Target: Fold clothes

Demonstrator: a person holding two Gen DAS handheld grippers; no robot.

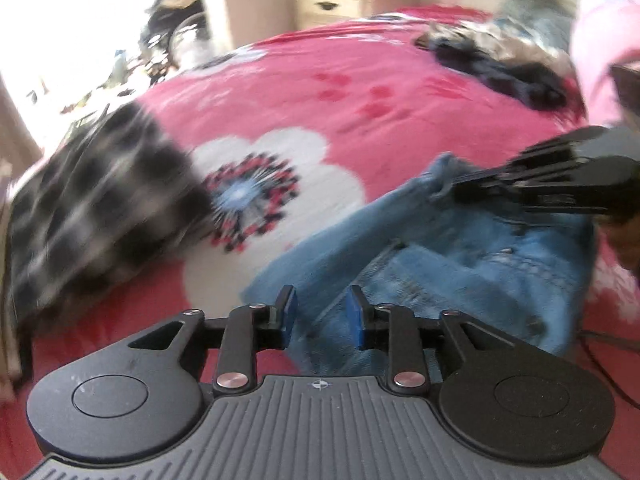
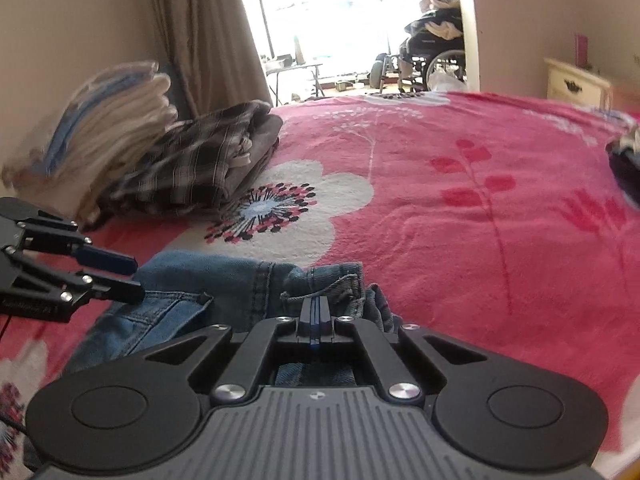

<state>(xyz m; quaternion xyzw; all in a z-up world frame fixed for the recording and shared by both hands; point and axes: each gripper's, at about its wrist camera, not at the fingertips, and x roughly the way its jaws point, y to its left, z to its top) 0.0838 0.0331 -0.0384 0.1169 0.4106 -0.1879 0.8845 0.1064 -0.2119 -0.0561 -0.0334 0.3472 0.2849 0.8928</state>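
Observation:
Blue jeans [image 1: 460,264] lie bunched on the pink flowered bedspread [image 1: 320,96]. My left gripper [image 1: 320,316] is open just above the jeans' near edge, holding nothing. My right gripper [image 2: 318,316] is shut on a fold of the jeans [image 2: 240,280] near the waistband. In the left wrist view the right gripper [image 1: 464,188] pinches the denim's far corner. In the right wrist view the left gripper [image 2: 134,276] hovers open at the left over the denim.
A folded plaid garment [image 2: 200,160] and a stack of folded cloths [image 2: 104,120] sit at the bed's left edge. A pile of dark clothes [image 1: 500,64] lies at the far right. A nightstand [image 2: 576,84] and a wheelchair [image 2: 432,56] stand beyond the bed.

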